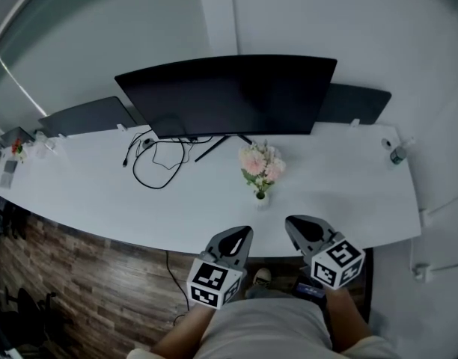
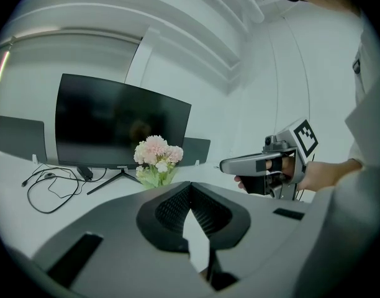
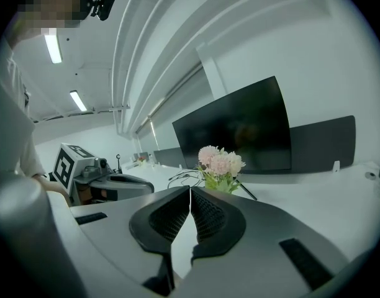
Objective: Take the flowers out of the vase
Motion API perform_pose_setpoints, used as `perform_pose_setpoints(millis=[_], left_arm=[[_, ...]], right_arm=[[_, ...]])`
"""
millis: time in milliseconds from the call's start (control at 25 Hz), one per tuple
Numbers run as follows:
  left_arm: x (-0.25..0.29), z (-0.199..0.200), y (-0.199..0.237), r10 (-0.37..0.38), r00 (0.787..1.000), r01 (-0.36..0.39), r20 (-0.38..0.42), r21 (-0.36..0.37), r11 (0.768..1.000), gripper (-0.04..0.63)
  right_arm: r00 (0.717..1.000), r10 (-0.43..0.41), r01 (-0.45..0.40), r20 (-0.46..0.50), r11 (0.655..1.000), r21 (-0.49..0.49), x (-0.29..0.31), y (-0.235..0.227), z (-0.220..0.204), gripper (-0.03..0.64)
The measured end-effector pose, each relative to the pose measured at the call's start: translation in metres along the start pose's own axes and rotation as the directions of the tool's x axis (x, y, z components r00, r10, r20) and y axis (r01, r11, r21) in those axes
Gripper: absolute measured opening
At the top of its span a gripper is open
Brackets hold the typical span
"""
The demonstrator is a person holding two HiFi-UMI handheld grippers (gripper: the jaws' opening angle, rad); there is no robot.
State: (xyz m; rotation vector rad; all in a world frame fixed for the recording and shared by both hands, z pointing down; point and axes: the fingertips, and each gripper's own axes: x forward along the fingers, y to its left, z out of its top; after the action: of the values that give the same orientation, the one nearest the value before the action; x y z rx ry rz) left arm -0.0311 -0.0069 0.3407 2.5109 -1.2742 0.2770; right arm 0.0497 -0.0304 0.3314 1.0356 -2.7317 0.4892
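Note:
A bunch of pink and white flowers (image 1: 263, 167) stands upright in a small clear vase (image 1: 261, 198) on the white desk (image 1: 326, 193), in front of the monitor. My left gripper (image 1: 242, 234) hangs at the desk's near edge, below and left of the vase, jaws shut and empty. At the same edge, below and right of the vase, my right gripper (image 1: 292, 224) is shut with nothing in it. The flowers (image 2: 156, 157) show beyond the left gripper (image 2: 190, 185). They also rise just past the right gripper (image 3: 190, 190) as flowers (image 3: 220, 166). Both grippers are apart from the vase.
A large black curved monitor (image 1: 229, 94) stands behind the vase on a thin stand. A looped black cable (image 1: 160, 159) lies on the desk to the left. Dark panels (image 1: 87, 115) flank the monitor. A small bottle (image 1: 397, 154) sits far right. Wood floor (image 1: 72, 275) lies below the desk.

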Motion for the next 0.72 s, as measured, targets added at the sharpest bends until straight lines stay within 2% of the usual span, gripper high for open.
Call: perform_pose_setpoints(millis=[200, 360, 720], left_arm=[[0.011, 0.001, 0.001, 0.003, 1.000, -0.003, -0.016, -0.002, 1.000, 0.003], [0.016, 0.007, 0.004, 0.002, 1.000, -0.002, 0.003, -0.003, 1.000, 0.003], [0.029, 0.007, 0.021, -0.031, 0.999, 0.031, -0.031, -0.010, 0.999, 0.003]], right_arm=[[1.000, 0.003, -0.003, 0.008, 1.000, -0.010, 0.002, -0.009, -0.001, 0.032], [1.000, 0.016, -0.016, 0.005, 1.000, -0.003, 0.006, -0.013, -0.002, 0.032], [1.000, -0.025, 0.025, -0.005, 0.999, 0.024, 0.017, -0.023, -0.003, 0.032]])
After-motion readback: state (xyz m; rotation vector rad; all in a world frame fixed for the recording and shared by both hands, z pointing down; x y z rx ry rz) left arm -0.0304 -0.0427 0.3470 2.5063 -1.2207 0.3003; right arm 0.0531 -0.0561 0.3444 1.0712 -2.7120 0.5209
